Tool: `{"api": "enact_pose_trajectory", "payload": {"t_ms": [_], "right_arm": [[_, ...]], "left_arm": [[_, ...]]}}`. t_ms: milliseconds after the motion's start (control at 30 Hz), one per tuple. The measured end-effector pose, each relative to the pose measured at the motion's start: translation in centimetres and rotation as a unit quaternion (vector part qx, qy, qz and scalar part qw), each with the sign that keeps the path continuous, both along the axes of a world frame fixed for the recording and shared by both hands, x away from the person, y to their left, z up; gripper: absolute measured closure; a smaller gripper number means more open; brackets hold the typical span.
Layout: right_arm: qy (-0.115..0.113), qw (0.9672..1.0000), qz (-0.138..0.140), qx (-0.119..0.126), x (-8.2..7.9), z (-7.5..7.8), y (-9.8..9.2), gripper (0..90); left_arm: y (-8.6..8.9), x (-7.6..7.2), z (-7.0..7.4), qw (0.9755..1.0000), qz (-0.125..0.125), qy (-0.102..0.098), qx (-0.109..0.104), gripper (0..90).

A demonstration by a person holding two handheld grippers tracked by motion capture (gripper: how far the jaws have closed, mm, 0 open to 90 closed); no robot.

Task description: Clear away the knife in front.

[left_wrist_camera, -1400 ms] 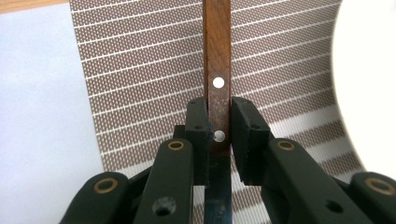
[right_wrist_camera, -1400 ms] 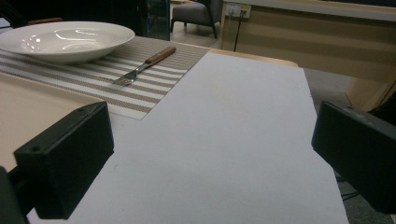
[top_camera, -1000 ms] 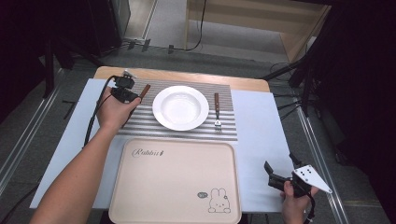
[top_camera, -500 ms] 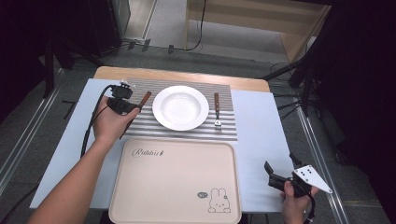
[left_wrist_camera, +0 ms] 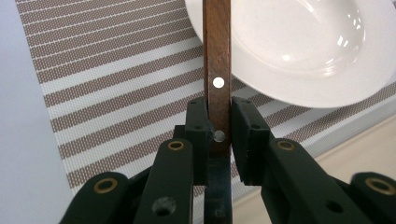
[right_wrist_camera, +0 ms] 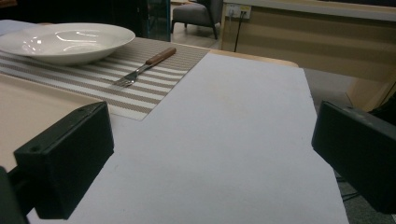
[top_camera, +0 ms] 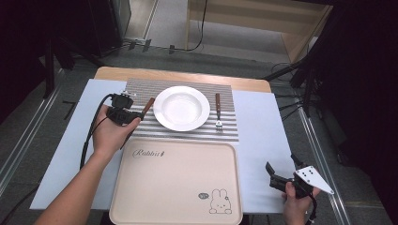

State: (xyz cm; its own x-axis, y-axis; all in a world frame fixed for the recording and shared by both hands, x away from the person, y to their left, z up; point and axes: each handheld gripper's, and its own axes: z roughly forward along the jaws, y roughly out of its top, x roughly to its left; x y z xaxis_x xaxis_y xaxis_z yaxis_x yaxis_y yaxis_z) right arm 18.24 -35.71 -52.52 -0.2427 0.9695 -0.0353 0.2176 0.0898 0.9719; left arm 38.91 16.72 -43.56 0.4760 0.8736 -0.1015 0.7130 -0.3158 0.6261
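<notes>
Nearest me, low on the right, my right gripper [top_camera: 283,171] sits with jaws spread wide, nothing between them, over bare grey table cover [right_wrist_camera: 243,140] beside the tray [top_camera: 178,187]; no risk there unless it swings in and bumps the tray edge. Further up on the left, my left gripper [left_wrist_camera: 219,126] pinches a knife [left_wrist_camera: 217,56] by its wooden handle, pads pressed on both flat sides, handle end sticking out past the jaws toward the white plate [top_camera: 181,107]. From above, the knife [top_camera: 147,107] hangs over the striped placemat [top_camera: 141,123], just beside the plate's left rim and just beyond the tray's far edge. Main risk, I'd judge: the grip looks narrow and sits at one stretch of the handle, so the knife could pivot or slip if I swing fast. Handle tip is close to the plate rim, so a careless turn could knock it. Blade end is hidden under my hand; can't tell its clearance from the mat. Beyond the plate, the fork [top_camera: 218,111] lies well apart.
</notes>
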Motion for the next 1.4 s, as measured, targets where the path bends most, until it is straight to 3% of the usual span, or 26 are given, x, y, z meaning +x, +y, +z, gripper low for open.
{"api": "enact_pose_trajectory", "payload": {"t_ms": [400, 800, 1167, 1400], "right_arm": [[0.001, 1.0000, 0.001, 0.000, 0.0, 0.0, 0.0, 0.0], [0.001, 1.0000, 0.000, 0.000, 0.0, 0.0, 0.0, 0.0], [0.001, 1.0000, 0.000, -0.002, 0.0, 0.0, 0.0, 0.0], [0.002, 1.0000, 0.000, -0.002, 0.0, 0.0, 0.1, 0.0]], "left_arm": [[0.2, -3.5, -0.5, 0.9997, -0.010, 0.003, -0.023, 75.8], [-0.3, -7.5, -1.4, 0.9993, -0.011, -0.007, -0.034, 75.7], [-0.1, -10.3, -3.2, 0.9985, -0.013, 0.011, -0.052, 75.6], [0.4, -11.4, -4.6, 0.9979, -0.001, 0.027, -0.059, 75.7]]}}
